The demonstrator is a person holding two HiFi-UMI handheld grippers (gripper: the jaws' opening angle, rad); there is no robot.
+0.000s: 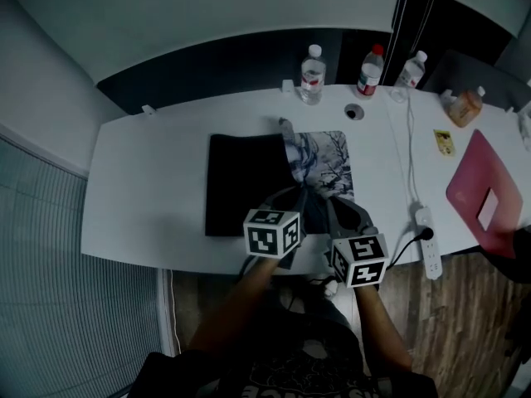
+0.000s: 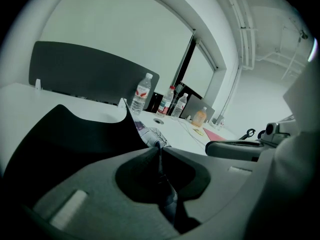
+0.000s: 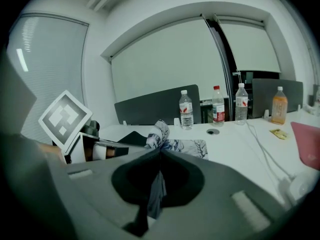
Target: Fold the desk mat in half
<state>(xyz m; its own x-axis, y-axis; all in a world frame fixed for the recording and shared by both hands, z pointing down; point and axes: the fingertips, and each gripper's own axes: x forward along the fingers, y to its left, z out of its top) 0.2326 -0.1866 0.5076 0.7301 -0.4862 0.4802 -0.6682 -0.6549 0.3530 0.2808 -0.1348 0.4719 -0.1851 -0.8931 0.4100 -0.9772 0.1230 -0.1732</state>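
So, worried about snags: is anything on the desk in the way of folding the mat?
Nothing visible: the left gripper and right gripper pinch the mat; bottles and cable sit off it.

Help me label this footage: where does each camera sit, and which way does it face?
Head view: on the person's head, looking steeply down at table, desk mat, left gripper, right gripper; both forearms show.
Left gripper view: on that gripper, looking along jaws shut on the mat toward the bottles.
Right gripper view: likewise, facing bottles and window; the left gripper's marker cube shows.
Shared: mat and bottles.
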